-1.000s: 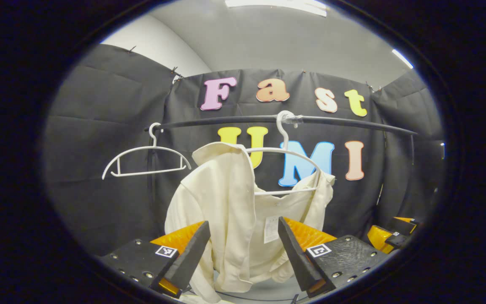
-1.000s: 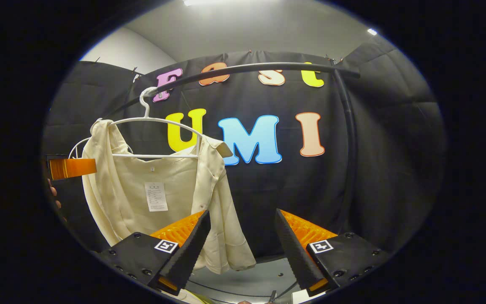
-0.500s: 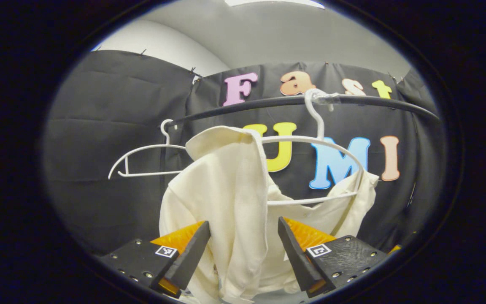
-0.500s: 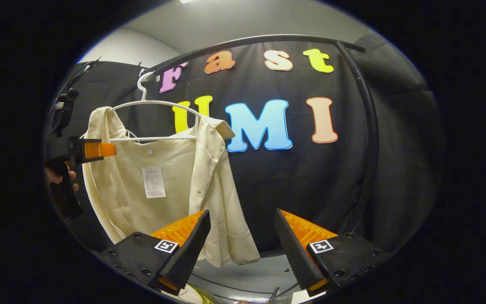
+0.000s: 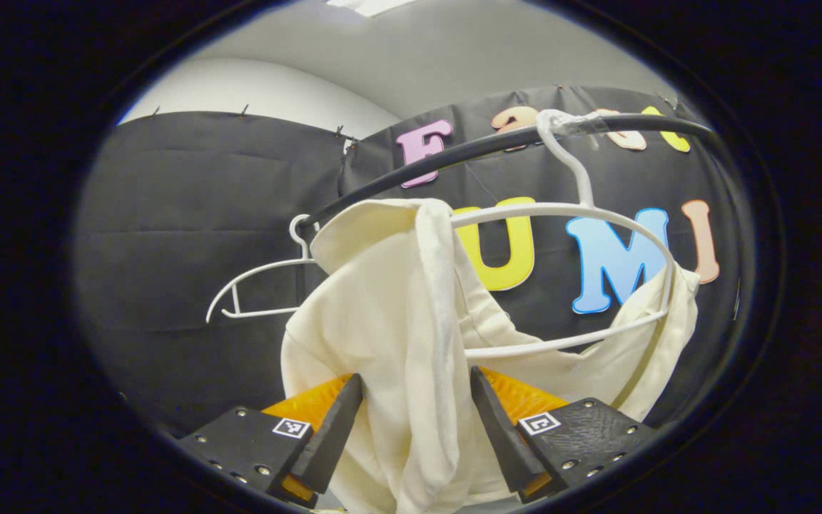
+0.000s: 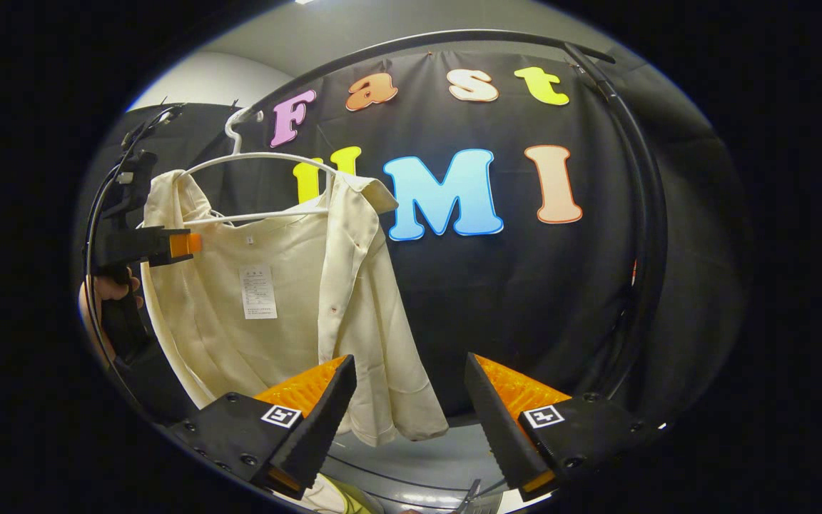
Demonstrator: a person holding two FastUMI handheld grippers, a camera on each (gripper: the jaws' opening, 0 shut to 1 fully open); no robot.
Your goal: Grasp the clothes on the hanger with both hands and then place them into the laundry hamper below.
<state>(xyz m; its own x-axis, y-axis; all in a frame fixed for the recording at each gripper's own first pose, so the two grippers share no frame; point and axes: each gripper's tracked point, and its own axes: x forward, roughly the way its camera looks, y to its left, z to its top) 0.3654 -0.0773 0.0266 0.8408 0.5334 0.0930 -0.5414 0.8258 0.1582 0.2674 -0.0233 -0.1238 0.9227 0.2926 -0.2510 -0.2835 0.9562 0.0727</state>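
Item: cream shirt (image 5: 382, 335), hanging on a white hanger (image 5: 568, 214) hooked over the black rail (image 5: 454, 153). One shoulder and the collar are bunched over the hanger's near end; the far shoulder sits on its other end. A care label is sewn inside the back.

Second item: bare white hanger (image 5: 254, 285), farther along the rail, behind the shirt.

Left hand-held gripper (image 5: 414, 421): jaws wide apart, a fold of the near shoulder hanging between them; whether either finger touches the cloth cannot be told, and nothing is clamped.

Right hand-held gripper (image 6: 407, 414): jaws wide apart, holding nothing, low and beside the shirt's front edge and hem. Its view also shows the left one, farther off, level with the shirt's shoulder with a hand (image 6: 108, 289) on its grip.

Handling, as judged: light, thin, limp cloth that will sag and slide rather than hold its shape; not fragile. Best hold is one shoulder seam in each gripper, close by the hanger's ends, so that both lift clear together.

Laundry hamper: not located.
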